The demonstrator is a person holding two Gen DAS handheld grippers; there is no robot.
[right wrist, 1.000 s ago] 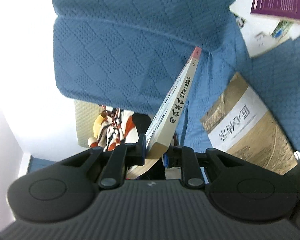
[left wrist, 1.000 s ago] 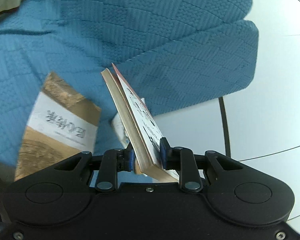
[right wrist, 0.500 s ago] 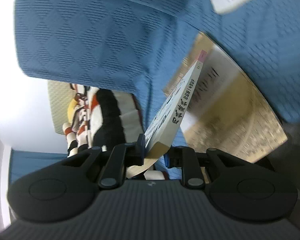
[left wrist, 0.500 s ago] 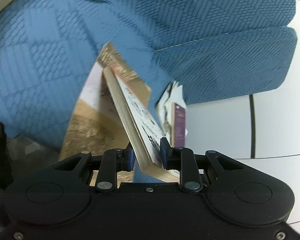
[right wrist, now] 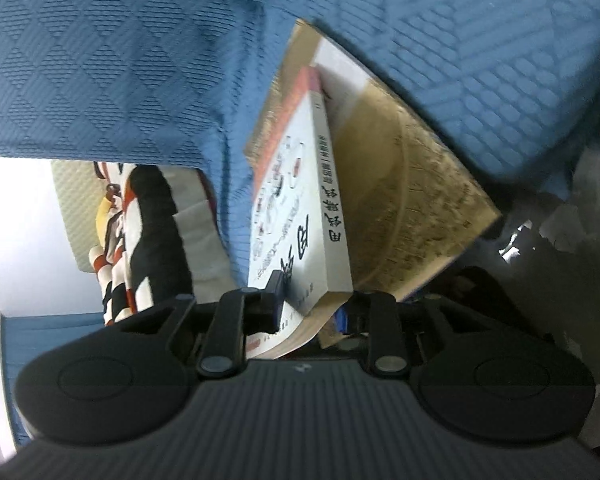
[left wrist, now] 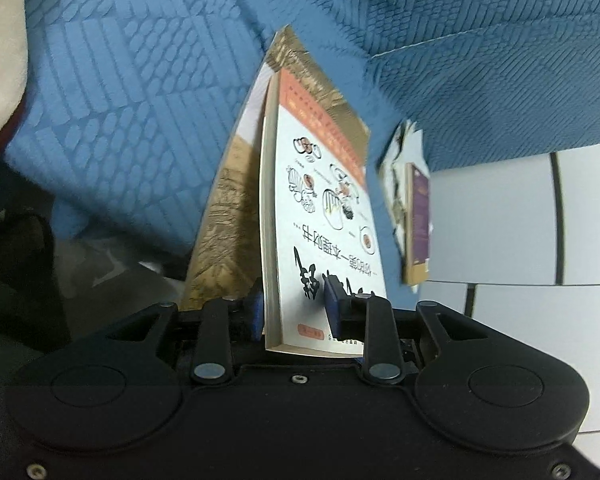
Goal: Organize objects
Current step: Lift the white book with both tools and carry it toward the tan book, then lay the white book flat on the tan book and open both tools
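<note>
A white book with an orange band lies tilted on a larger brown book, which rests on a blue quilted cover. My left gripper has the white book's near corner between its jaws, which are opening; the pads look loose on it. In the right wrist view the same white book shows its spine over the brown book. My right gripper straddles its other near corner, and its jaws are opening too.
A purple book on loose papers lies further along the cover's edge. Pale tiled floor is beyond it. A striped orange, white and black cloth lies below the cover, and dark floor is on the right.
Both grippers came down with the white book, which now rests on the brown book. It has tipped flatter between the jaws, and the pads have eased apart.
</note>
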